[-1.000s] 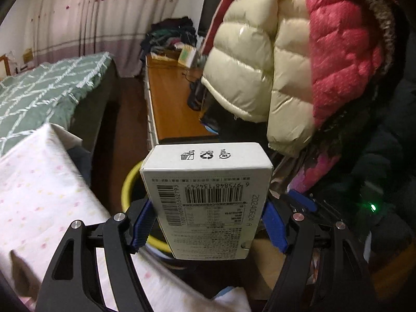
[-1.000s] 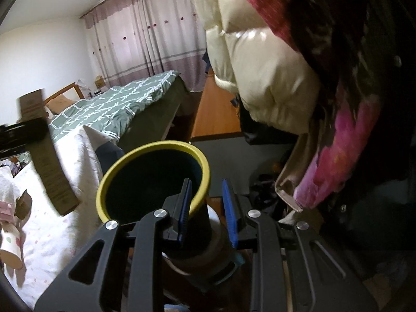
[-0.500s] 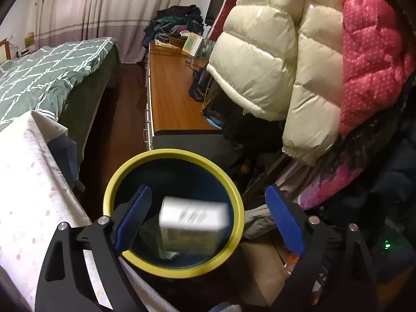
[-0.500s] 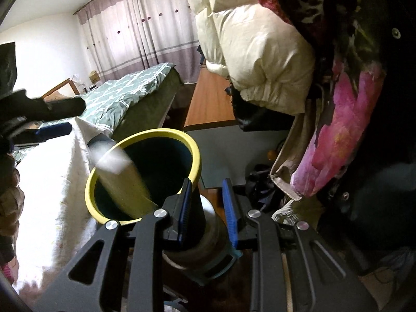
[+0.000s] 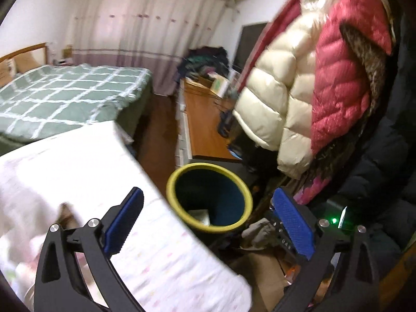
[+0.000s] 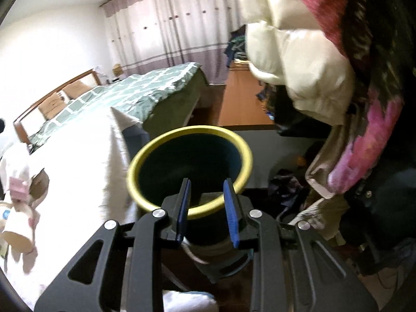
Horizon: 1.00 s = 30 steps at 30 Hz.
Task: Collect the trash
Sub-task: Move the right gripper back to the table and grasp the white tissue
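The dark blue trash bin with a yellow rim (image 5: 208, 166) stands beside the table's edge. A white box (image 5: 200, 214) lies inside it. My left gripper (image 5: 208, 192) hovers above and before the bin, its jaws opening wide with nothing between them. In the right wrist view the bin (image 6: 187, 129) fills the middle. My right gripper (image 6: 207, 182) is shut on the bin's near side, its blue pads (image 6: 183, 208) against the dark wall, the jaws easing open slightly. A paper cup (image 6: 19, 231) and a pink scrap (image 6: 17, 187) lie on the table at the far left.
A white dotted tablecloth (image 5: 78, 161) covers the table left of the bin. Puffy jackets (image 5: 280, 85) hang close on the right. A bed with a green checked cover (image 5: 65, 96) and a low wooden cabinet (image 5: 205, 127) stand beyond. Cardboard and clutter (image 5: 260, 267) lie on the floor.
My left gripper opened and let go of the white box, which fell into the bin. That gripper then drew back and up, leftward over the table. The bin has shifted right between the right gripper's fingers.
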Tool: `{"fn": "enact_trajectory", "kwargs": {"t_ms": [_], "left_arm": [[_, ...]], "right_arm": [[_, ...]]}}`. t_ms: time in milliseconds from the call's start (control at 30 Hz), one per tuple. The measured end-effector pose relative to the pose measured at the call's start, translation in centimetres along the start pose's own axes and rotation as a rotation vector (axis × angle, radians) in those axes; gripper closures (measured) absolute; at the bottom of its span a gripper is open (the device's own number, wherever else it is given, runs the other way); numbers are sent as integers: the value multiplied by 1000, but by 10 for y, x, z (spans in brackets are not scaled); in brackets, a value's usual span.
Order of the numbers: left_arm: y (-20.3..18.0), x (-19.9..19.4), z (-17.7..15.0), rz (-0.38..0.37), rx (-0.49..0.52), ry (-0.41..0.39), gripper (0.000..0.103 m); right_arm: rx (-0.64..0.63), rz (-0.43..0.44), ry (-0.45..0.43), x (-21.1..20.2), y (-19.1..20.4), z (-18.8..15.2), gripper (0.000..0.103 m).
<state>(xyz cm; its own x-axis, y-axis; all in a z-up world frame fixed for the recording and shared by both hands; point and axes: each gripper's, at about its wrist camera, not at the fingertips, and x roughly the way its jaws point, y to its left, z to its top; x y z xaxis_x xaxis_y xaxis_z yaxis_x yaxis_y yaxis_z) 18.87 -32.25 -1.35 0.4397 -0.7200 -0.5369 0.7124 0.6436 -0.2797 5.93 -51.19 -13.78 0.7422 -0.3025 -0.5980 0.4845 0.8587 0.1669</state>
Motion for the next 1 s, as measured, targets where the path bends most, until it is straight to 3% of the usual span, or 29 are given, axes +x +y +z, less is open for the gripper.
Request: {"fn": "enact_trajectory", "kwargs": {"t_ms": [133, 367, 500, 800, 1000], "left_arm": [[35, -61, -24, 78, -70, -55, 5], [92, -160, -76, 342, -162, -153, 5], [115, -195, -107, 439, -217, -168, 5], [147, -249, -158, 543, -296, -200, 5], [143, -264, -165, 574, -285, -234, 5]], "right_arm": [[-57, 45, -13, -11, 29, -1, 70], [-175, 172, -1, -28, 97, -13, 69], [-249, 273, 25, -35, 141, -24, 64], [-372, 466, 47, -50, 226, -35, 64], [-396, 543, 83, -40, 266, -32, 60]]}}
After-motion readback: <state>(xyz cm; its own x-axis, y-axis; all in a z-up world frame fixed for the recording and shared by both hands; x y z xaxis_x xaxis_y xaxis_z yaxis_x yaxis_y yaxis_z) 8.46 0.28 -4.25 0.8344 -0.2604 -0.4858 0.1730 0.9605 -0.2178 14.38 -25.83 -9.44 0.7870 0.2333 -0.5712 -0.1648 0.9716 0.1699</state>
